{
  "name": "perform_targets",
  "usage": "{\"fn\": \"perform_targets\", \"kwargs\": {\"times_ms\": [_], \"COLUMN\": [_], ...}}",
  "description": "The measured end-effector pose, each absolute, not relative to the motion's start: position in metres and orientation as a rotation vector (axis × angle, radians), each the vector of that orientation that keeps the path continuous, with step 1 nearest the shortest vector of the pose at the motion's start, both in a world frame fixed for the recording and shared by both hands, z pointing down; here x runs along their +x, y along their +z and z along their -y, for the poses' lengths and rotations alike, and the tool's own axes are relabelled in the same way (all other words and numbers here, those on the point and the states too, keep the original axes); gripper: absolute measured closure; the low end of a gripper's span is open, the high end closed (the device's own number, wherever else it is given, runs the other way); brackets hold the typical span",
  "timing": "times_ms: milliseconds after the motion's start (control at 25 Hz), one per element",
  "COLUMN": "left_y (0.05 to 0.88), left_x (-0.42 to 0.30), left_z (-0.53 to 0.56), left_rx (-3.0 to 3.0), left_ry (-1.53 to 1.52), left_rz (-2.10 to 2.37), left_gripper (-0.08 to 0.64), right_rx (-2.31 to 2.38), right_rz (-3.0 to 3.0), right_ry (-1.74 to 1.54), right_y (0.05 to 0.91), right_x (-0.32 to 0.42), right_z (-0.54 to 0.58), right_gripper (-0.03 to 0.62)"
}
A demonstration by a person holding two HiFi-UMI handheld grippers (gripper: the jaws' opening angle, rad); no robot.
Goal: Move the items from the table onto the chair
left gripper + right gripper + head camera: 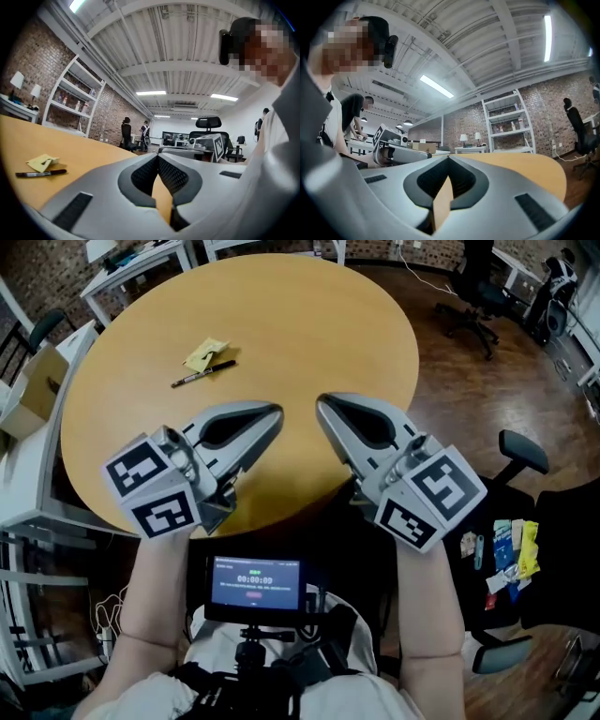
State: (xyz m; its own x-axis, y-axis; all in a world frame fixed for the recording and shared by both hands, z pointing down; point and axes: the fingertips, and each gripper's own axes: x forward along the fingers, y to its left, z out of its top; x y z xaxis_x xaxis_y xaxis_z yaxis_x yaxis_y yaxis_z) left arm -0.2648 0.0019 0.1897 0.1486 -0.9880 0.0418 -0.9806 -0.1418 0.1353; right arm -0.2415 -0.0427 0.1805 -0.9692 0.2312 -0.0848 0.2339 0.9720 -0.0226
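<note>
1. Left tool (277, 412) and right tool (321, 402) hover over the bench (309, 324), jaws pressed together, empty.
2. Marker (202, 373) touches yellow note (206, 354), far left on the bench.
3. Packets (506, 554) lie on the chair (562, 521), near right.

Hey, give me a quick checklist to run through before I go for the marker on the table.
1. Left gripper empty: ok, jaws together with nothing between them.
2. Right gripper empty: ok, jaws together with nothing between them.
3. Jaws ready for a pick: not ok, both are shut; open one first.
4. Target in view: ok, the marker lies beside the yellow note, apart from both grippers.
5. Path clear: ok, only bare table lies between grippers and marker.
6. Room on the chair: ok, the packets leave bare seat beside them.
</note>
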Motion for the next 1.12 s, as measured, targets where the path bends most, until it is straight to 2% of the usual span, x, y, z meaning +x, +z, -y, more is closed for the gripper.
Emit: {"fn": "perform_targets", "kwargs": {"times_ms": [520,1120], "left_y": [0.216,0.228], "left_x": [-0.359,-0.394], "left_z": [-0.1,-0.129], "left_rx": [1.995,1.969], "left_ry": [-0.069,-0.018], "left_rz": [2.219,2.283], "left_gripper": [0.551,0.552], "right_rx": [0.702,0.834], "right_rz": [-3.036,-3.061], "right_ry": [-0.022,0.029], "right_y": [0.195,0.208], "right_x": [-0.334,-0.383], "right_z": [-0.06,-0.108], "right_gripper": [0.591,0.591]}}
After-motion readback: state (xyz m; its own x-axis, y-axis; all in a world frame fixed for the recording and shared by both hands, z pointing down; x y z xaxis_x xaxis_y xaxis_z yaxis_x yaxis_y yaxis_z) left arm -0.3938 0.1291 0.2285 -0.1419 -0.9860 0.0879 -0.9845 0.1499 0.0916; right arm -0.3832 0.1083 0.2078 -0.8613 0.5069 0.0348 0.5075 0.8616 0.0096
